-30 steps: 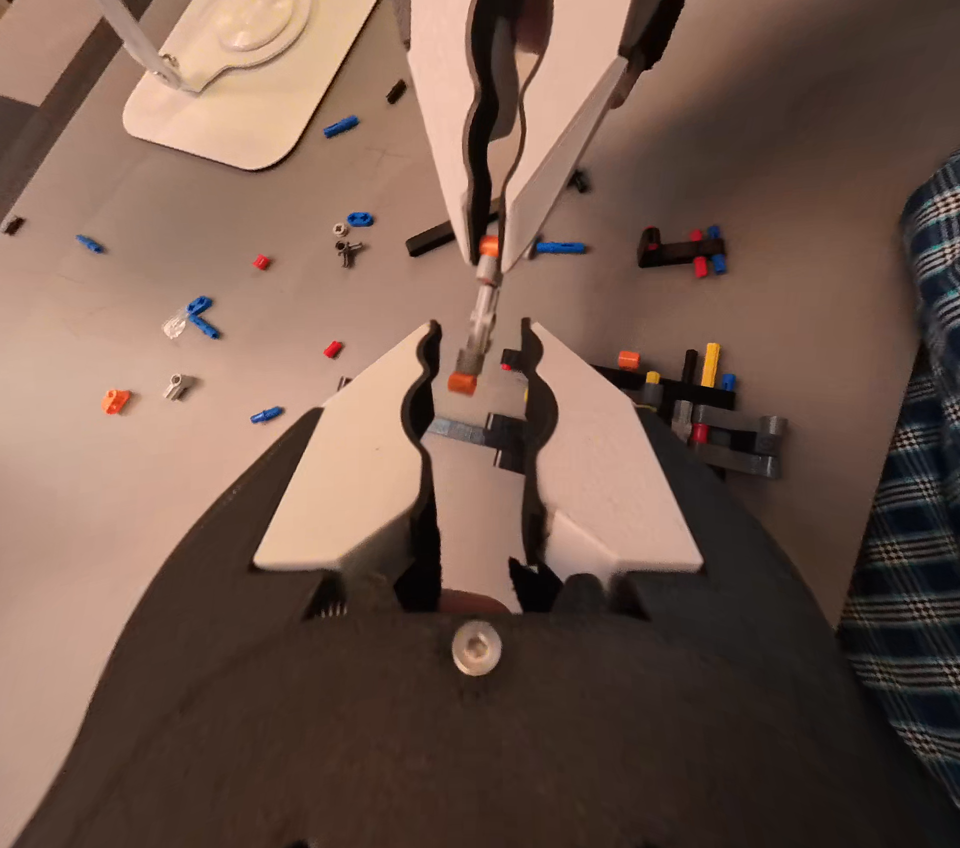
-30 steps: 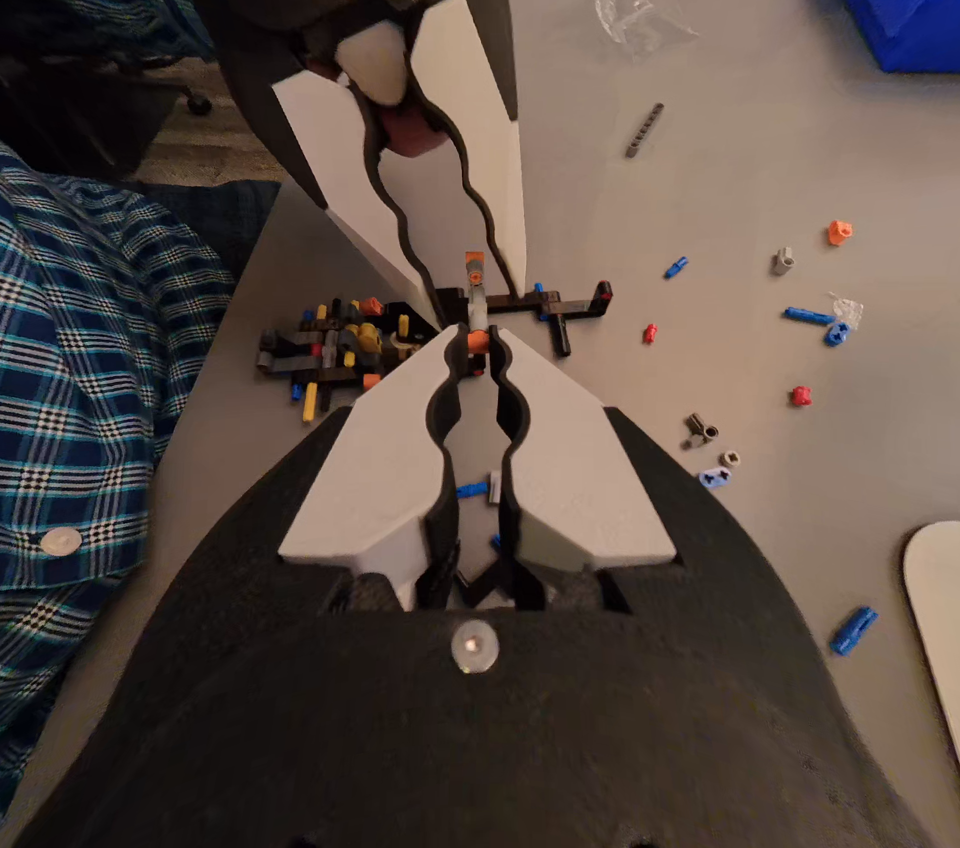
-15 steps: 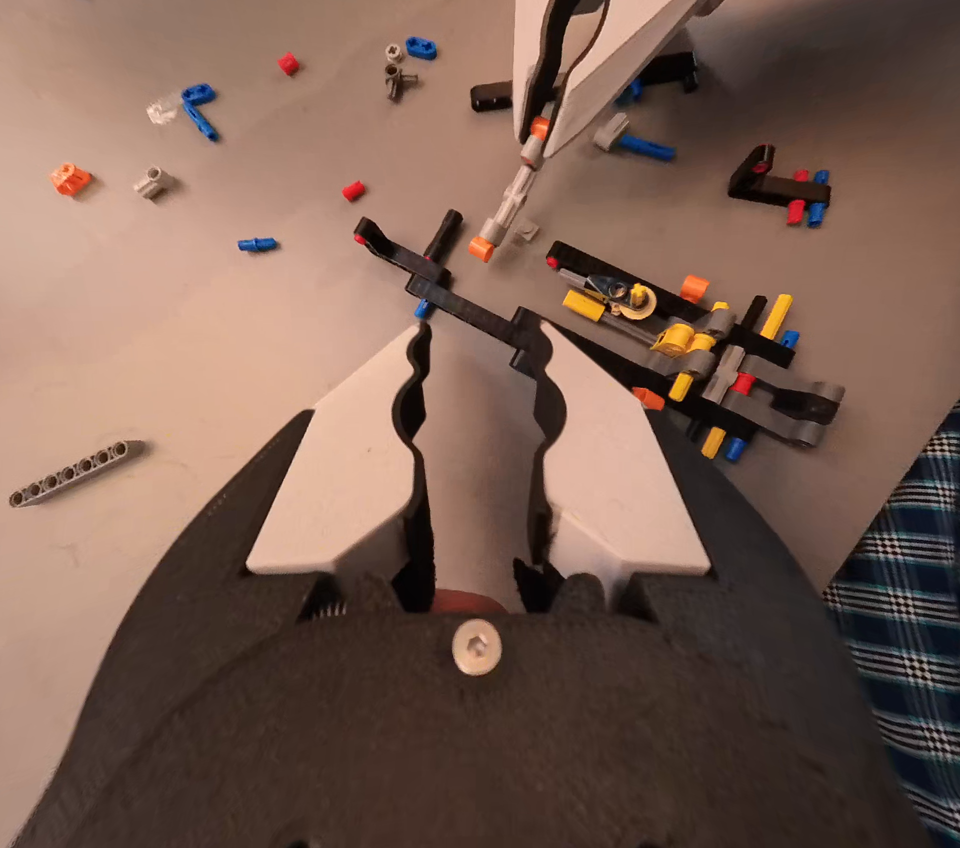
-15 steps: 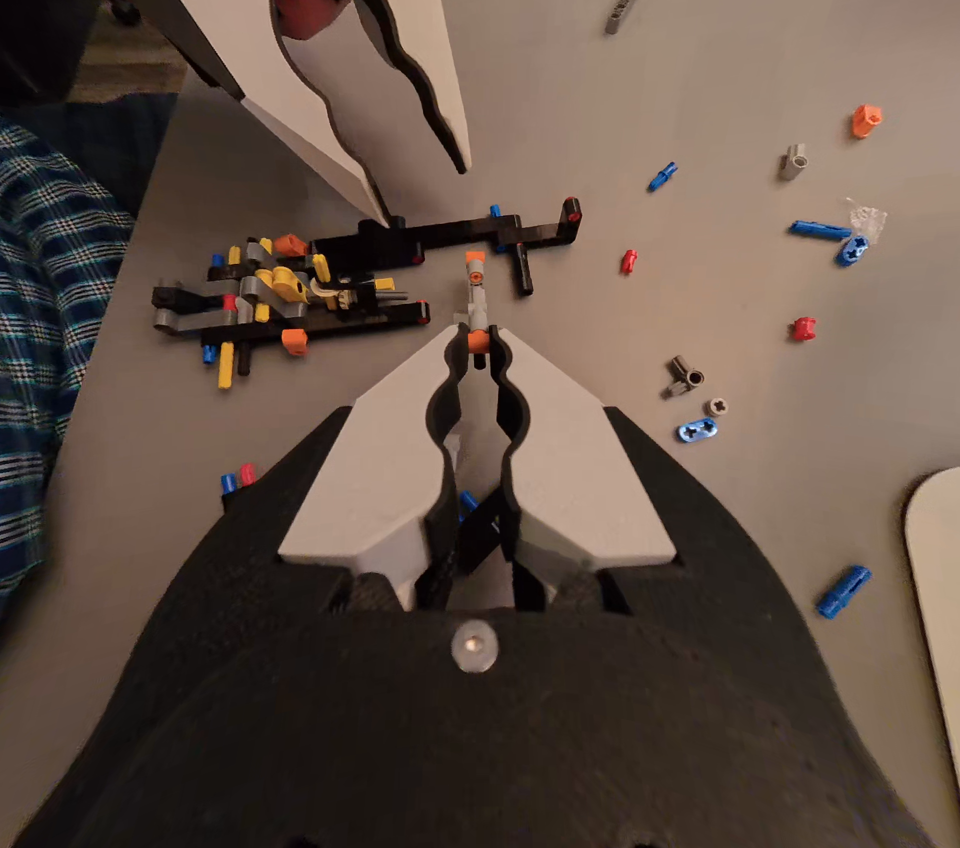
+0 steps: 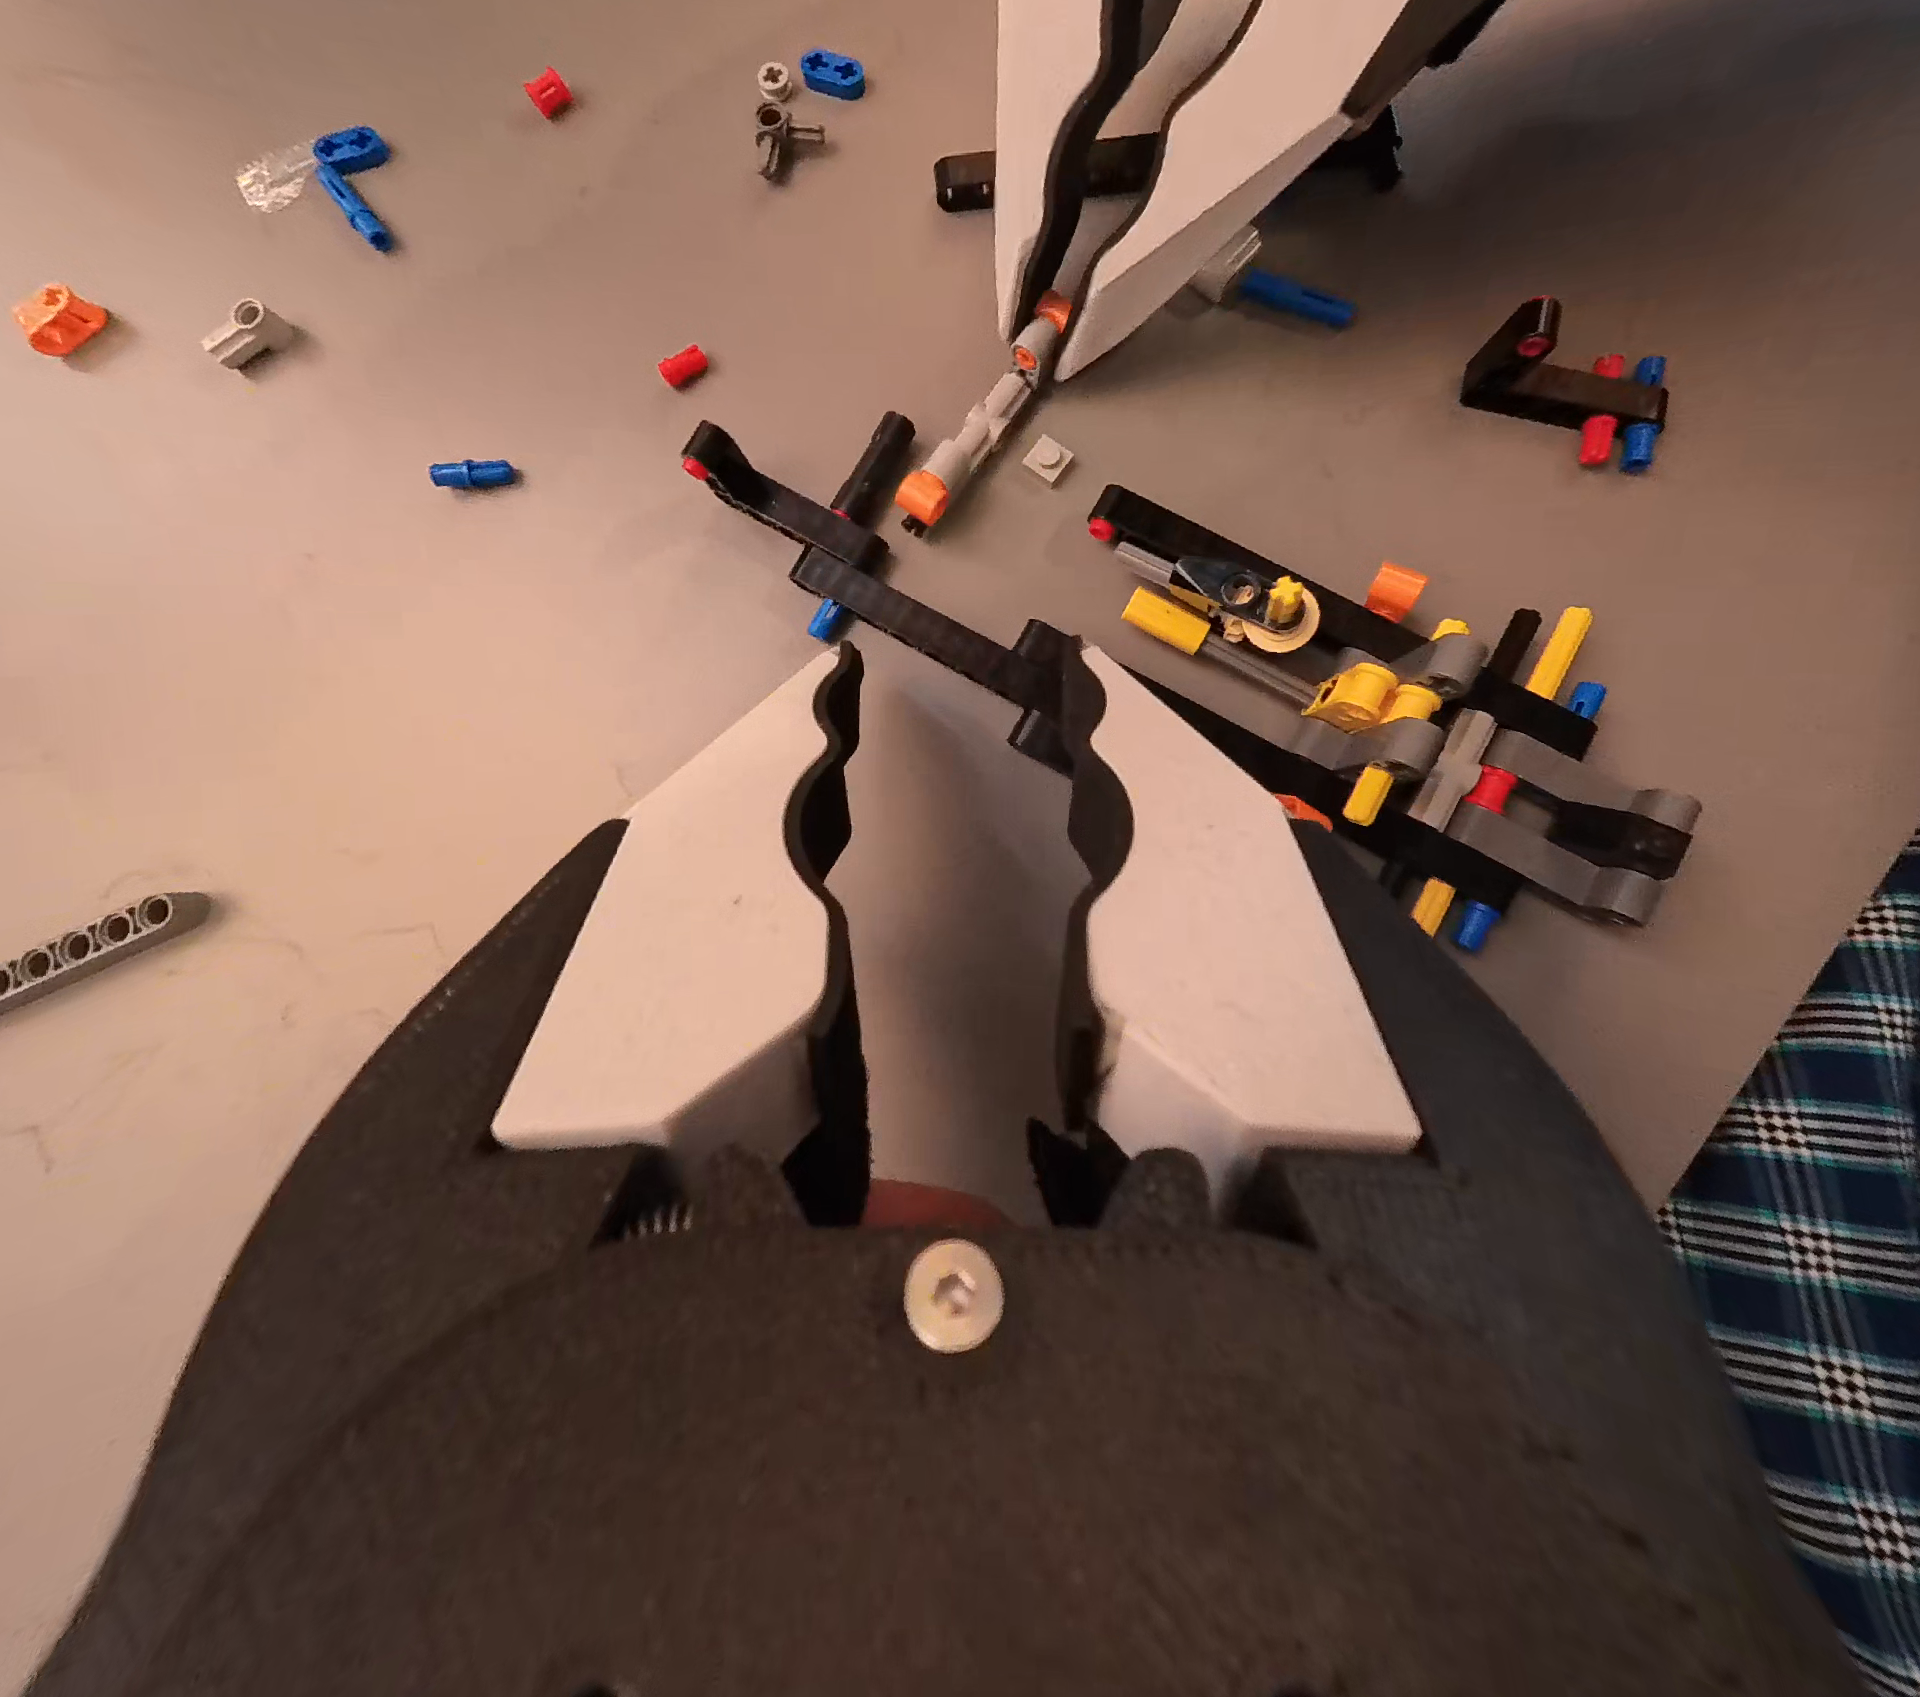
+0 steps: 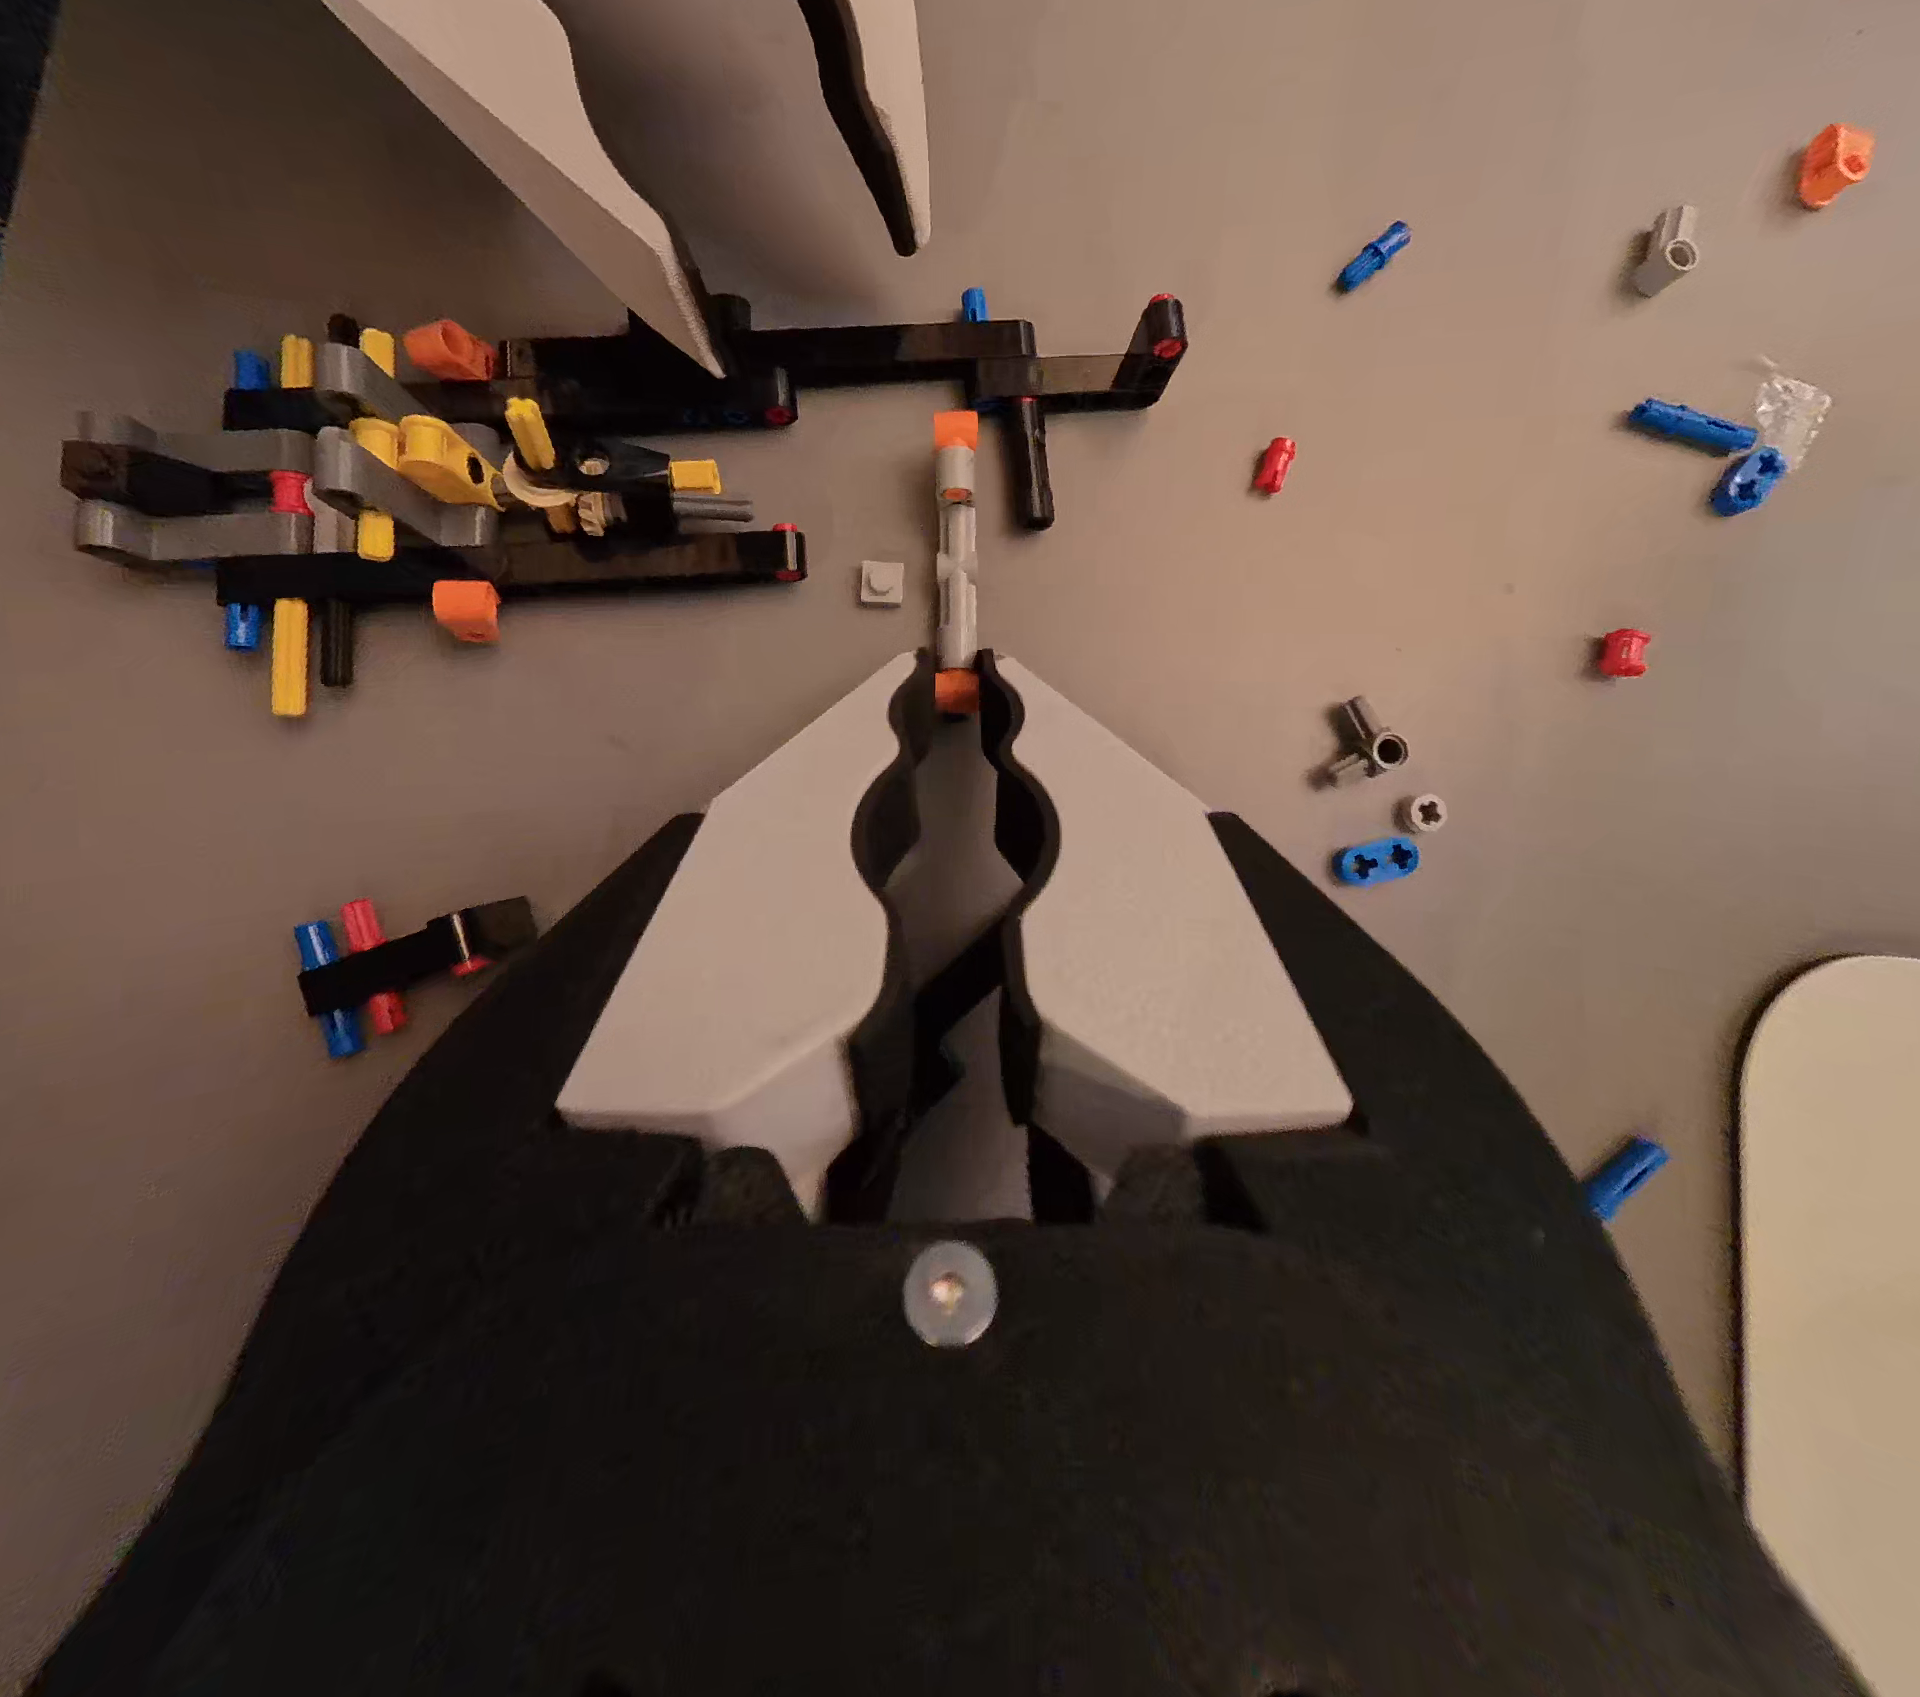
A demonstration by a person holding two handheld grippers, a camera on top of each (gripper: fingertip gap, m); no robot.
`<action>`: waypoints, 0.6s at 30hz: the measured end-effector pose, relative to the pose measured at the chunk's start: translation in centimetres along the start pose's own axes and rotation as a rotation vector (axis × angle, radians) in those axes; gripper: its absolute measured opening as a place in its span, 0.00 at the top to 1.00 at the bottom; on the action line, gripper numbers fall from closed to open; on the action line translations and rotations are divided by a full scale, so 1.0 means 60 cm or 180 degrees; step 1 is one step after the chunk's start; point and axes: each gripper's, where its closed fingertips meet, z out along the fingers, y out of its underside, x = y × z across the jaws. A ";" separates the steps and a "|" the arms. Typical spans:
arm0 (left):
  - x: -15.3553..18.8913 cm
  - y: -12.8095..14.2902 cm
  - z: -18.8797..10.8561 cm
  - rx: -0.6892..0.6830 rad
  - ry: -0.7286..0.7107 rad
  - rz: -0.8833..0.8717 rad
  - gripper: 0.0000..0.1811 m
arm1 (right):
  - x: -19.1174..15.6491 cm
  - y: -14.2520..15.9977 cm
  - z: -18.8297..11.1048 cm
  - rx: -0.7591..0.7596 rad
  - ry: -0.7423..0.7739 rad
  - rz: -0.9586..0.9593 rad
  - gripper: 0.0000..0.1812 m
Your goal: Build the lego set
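Right wrist view shows your right hand-held gripper (image 6: pixel 954 679) pinched narrow on the near orange end of the axle (image 6: pixel 956 551): a thin light-grey rod with an orange cap at each end. It points straight away from you, its far cap just short of the black frame (image 6: pixel 883 359), and from the left wrist view the axle (image 5: pixel 982 429) slopes down toward the bench with its lower cap close beside a black peg of that frame. I cannot tell whether the cap touches the bench.

Your left hand-held gripper (image 5: pixel 961 671) stands wide and holds nothing; its right fingertip sits over one end of the black frame (image 5: pixel 831 551), and contact there is unclear.

Beside the frame lies the build (image 6: pixel 416 494), a flat cluster of black and grey beams with yellow, blue, red and orange pins. It lies close to the bench (image 5: pixel 312 712) edge, where a plaid sleeve (image 5: pixel 1818 1232) shows. A small grey plate (image 6: pixel 881 583) sits just beside the axle, between it and the build.

On the axle's other side the bench is more open, with loose blue, red, grey and orange bits scattered well apart. A white base (image 6: pixel 1839 1232) fills the near right corner of this view.
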 end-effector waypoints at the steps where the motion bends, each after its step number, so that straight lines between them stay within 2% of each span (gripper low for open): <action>1: 0.000 0.001 0.000 -0.0003 0.0001 -0.0008 0.79 | 0.001 -0.001 0.001 0.0000 0.0000 0.0003 0.97; 12: -0.001 0.000 0.001 0.0043 0.0055 -0.0121 0.79 | -0.007 -0.014 -0.001 0.0245 -0.0692 0.0714 0.97; 18: 0.000 0.002 0.003 0.0042 0.0102 -0.0190 0.79 | -0.006 -0.016 -0.004 0.0257 -0.0865 0.0824 0.97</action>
